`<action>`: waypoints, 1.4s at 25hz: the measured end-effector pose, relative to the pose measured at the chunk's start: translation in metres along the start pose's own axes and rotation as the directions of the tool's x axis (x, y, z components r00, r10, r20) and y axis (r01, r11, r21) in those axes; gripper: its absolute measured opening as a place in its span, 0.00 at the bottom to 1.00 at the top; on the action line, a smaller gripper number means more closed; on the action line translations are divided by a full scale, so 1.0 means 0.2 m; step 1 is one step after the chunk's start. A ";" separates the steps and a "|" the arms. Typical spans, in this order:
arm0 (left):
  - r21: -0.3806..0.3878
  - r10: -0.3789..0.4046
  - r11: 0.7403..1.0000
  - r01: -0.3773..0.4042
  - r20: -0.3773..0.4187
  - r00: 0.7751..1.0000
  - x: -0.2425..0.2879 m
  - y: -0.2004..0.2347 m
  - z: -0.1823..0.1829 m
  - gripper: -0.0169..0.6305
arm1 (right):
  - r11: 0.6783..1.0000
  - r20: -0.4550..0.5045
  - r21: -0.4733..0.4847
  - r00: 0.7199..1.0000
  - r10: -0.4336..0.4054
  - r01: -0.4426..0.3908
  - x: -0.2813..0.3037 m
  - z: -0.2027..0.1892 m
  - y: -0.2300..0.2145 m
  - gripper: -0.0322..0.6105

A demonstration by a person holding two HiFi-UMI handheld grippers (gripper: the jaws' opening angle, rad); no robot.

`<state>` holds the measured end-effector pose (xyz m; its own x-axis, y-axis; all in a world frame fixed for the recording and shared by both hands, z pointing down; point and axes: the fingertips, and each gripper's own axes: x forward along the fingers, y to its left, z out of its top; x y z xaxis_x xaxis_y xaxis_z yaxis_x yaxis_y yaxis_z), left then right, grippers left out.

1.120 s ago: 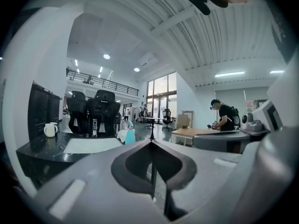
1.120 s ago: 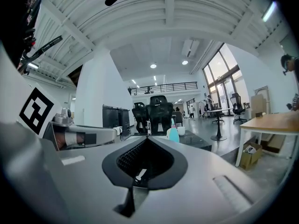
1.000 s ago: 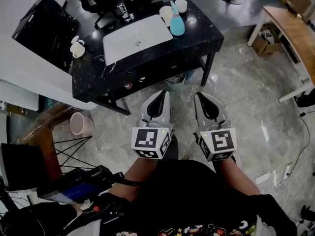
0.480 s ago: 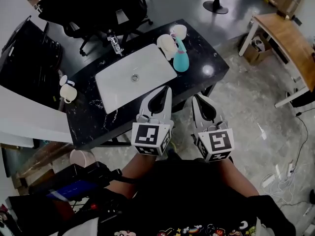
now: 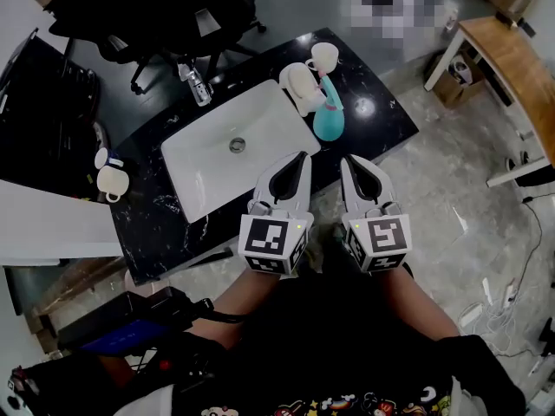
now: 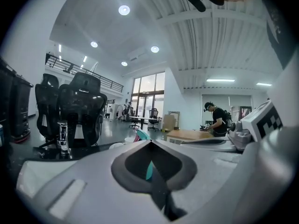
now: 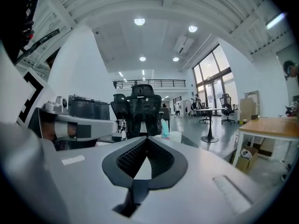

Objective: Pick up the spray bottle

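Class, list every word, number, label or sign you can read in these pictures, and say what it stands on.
No text can be read anywhere.
Square black-and-white markers on the left gripper and right gripper: patterns, not letters.
Teal plastic spray bottle: no legible label.
Colourful print on the person's black shirt: cut off and blurred, unreadable.
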<state>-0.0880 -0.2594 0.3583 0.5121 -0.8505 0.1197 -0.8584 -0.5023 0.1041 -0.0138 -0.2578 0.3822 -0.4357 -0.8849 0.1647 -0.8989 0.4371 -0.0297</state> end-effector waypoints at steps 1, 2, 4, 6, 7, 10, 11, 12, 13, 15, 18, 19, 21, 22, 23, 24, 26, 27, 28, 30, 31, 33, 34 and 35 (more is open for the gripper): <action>-0.002 0.007 1.000 -0.007 -0.004 1.000 0.04 0.02 -0.01 0.03 | 1.000 -0.006 -0.001 1.000 0.002 -0.002 0.05 -0.01 -0.03 0.09; -0.006 0.016 1.000 -0.016 -0.009 1.000 0.09 0.04 -0.02 0.03 | 1.000 -0.010 -0.002 1.000 0.005 -0.005 0.09 -0.02 -0.06 0.09; -0.011 0.038 0.999 -0.038 -0.019 0.999 0.17 0.07 -0.03 0.03 | 1.000 -0.013 0.001 1.000 0.019 -0.019 0.19 -0.04 -0.11 0.12; -0.014 0.061 0.998 -0.061 -0.033 0.998 0.23 0.10 -0.02 0.03 | 0.999 -0.012 -0.002 0.999 0.035 -0.035 0.28 -0.04 -0.15 0.18; -0.016 0.071 0.997 -0.071 -0.039 0.997 0.26 0.11 -0.02 0.03 | 0.999 -0.011 -0.002 0.999 0.041 -0.041 0.32 -0.05 -0.17 0.20; -0.018 0.095 0.995 -0.096 -0.062 0.994 0.34 0.15 -0.05 0.03 | 0.998 -0.012 0.013 0.998 0.058 -0.058 0.45 -0.08 -0.23 0.31; -0.015 0.101 0.995 -0.102 -0.068 0.993 0.36 0.17 -0.07 0.03 | 0.998 -0.011 0.015 0.998 0.064 -0.064 0.49 -0.10 -0.24 0.34; -0.013 0.106 0.994 -0.108 -0.073 0.992 0.39 0.18 -0.09 0.03 | 0.997 -0.011 0.015 0.998 0.069 -0.069 0.53 -0.11 -0.25 0.35; -0.012 0.112 0.993 -0.114 -0.079 0.991 0.41 0.19 -0.10 0.03 | 0.997 -0.012 0.014 0.997 0.073 -0.073 0.56 -0.11 -0.26 0.37; -0.015 0.124 0.992 -0.126 -0.091 0.988 0.45 0.22 -0.13 0.03 | 0.997 -0.016 0.014 0.997 0.080 -0.080 0.62 -0.13 -0.28 0.40; -0.027 0.136 0.990 -0.140 -0.113 0.984 0.49 0.24 -0.14 0.03 | 0.996 -0.018 0.009 0.995 0.094 -0.094 0.68 -0.14 -0.29 0.42; -0.030 0.139 0.989 -0.143 -0.118 0.983 0.50 0.25 -0.15 0.03 | 0.995 -0.019 0.005 0.995 0.100 -0.100 0.70 -0.14 -0.29 0.42; -0.031 0.140 0.989 -0.145 -0.125 0.982 0.52 0.26 -0.16 0.03 | 0.994 -0.020 -0.001 0.994 0.110 -0.110 0.73 -0.14 -0.28 0.43; -0.031 0.141 0.989 -0.146 -0.127 0.982 0.53 0.26 -0.16 0.03 | 0.994 -0.019 -0.003 0.993 0.113 -0.113 0.74 -0.14 -0.28 0.43; -0.031 0.142 0.989 -0.147 -0.129 0.981 0.54 0.27 -0.16 0.03 | 0.993 -0.018 -0.004 0.993 0.114 -0.114 0.76 -0.14 -0.28 0.43; -0.032 0.143 0.988 -0.148 -0.130 0.981 0.54 0.27 -0.16 0.03 | 0.993 -0.016 -0.005 0.993 0.114 -0.114 0.77 -0.14 -0.28 0.43; -0.029 0.142 0.989 -0.147 -0.130 0.981 0.55 0.28 -0.16 0.03 | 0.994 -0.015 -0.009 0.994 0.108 -0.108 0.78 -0.14 -0.28 0.43; -0.026 0.140 0.989 -0.144 -0.131 0.982 0.55 0.28 -0.17 0.03 | 0.995 -0.016 -0.014 0.995 0.099 -0.099 0.78 -0.13 -0.28 0.41; -0.025 0.137 0.990 -0.142 -0.132 0.982 0.55 0.28 -0.17 0.03 | 0.996 -0.020 -0.021 0.996 0.087 -0.087 0.78 -0.11 -0.29 0.35; -0.023 0.135 0.990 -0.139 -0.132 0.982 0.54 0.28 -0.17 0.03 | 0.997 -0.030 -0.031 0.997 0.073 -0.074 0.79 -0.08 -0.30 0.30; -0.021 0.136 0.990 -0.140 -0.131 0.982 0.54 0.28 -0.17 0.03 | 0.997 -0.031 -0.033 0.997 0.075 -0.076 0.79 -0.08 -0.30 0.30; -0.020 0.137 0.990 -0.140 -0.128 0.982 0.53 0.29 -0.16 0.03 | 0.996 -0.028 -0.036 0.996 0.080 -0.081 0.78 -0.07 -0.29 0.29; -0.020 0.137 0.990 -0.140 -0.126 0.983 0.52 0.29 -0.16 0.03 | 0.996 -0.024 -0.039 0.996 0.081 -0.082 0.77 -0.05 -0.29 0.29; -0.021 0.137 0.990 -0.140 -0.123 0.983 0.52 0.29 -0.15 0.03 | 0.996 -0.018 -0.042 0.996 0.082 -0.083 0.76 -0.04 -0.29 0.29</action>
<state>-0.0834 -0.3719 0.4054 0.3895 -0.8854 0.2535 -0.9210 -0.3746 0.1067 -0.0283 -0.4157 0.4177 -0.5074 -0.8429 0.1792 -0.8569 0.5154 -0.0021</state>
